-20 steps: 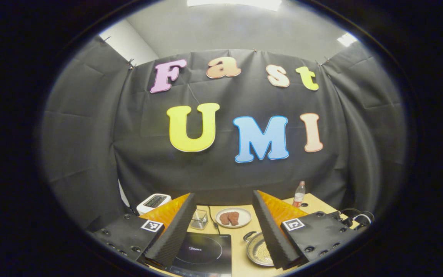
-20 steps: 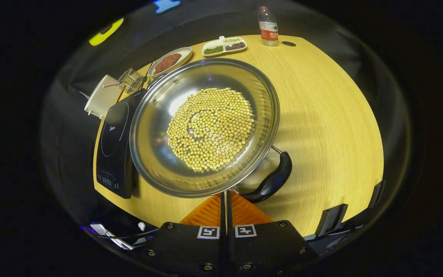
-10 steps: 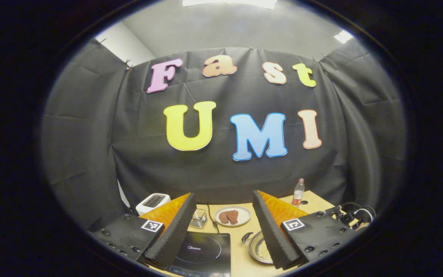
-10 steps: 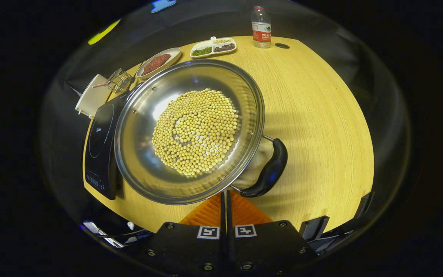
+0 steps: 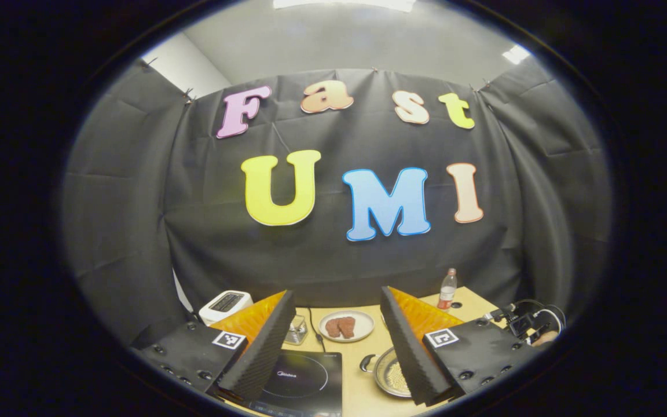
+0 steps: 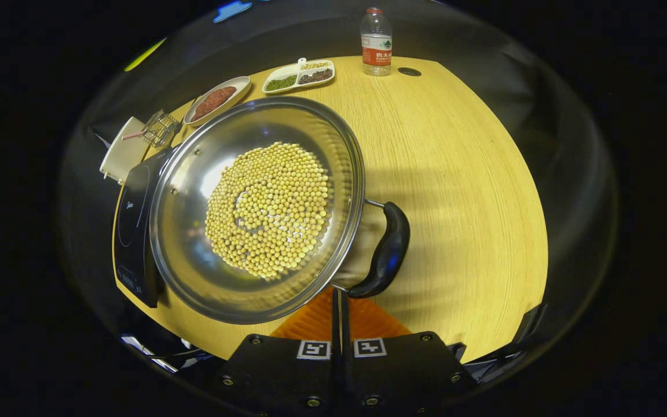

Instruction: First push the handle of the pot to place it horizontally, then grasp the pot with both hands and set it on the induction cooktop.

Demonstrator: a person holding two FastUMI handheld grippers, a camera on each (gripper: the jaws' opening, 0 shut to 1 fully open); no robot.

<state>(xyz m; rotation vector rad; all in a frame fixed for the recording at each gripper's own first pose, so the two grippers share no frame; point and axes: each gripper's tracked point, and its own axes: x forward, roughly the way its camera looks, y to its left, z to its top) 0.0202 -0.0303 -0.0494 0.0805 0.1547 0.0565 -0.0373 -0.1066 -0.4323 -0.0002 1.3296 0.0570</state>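
Left gripper (image 5: 333, 341) hung spread and empty, high above the pot (image 5: 392, 379), apparently waiting for the two-handed lift; the induction cooktop (image 5: 301, 382) sat just left of the pot. Right gripper (image 6: 339, 301) had its fingers pressed together, tip at the pot's (image 6: 255, 208) black handle (image 6: 384, 252), likely as a blunt pusher.

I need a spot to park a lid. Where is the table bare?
Bare wood lies right of the pot and its black handle, reaching back to the water bottle. The left side is crowded: induction cooktop, toaster, wire basket, meat plate, divided dish.
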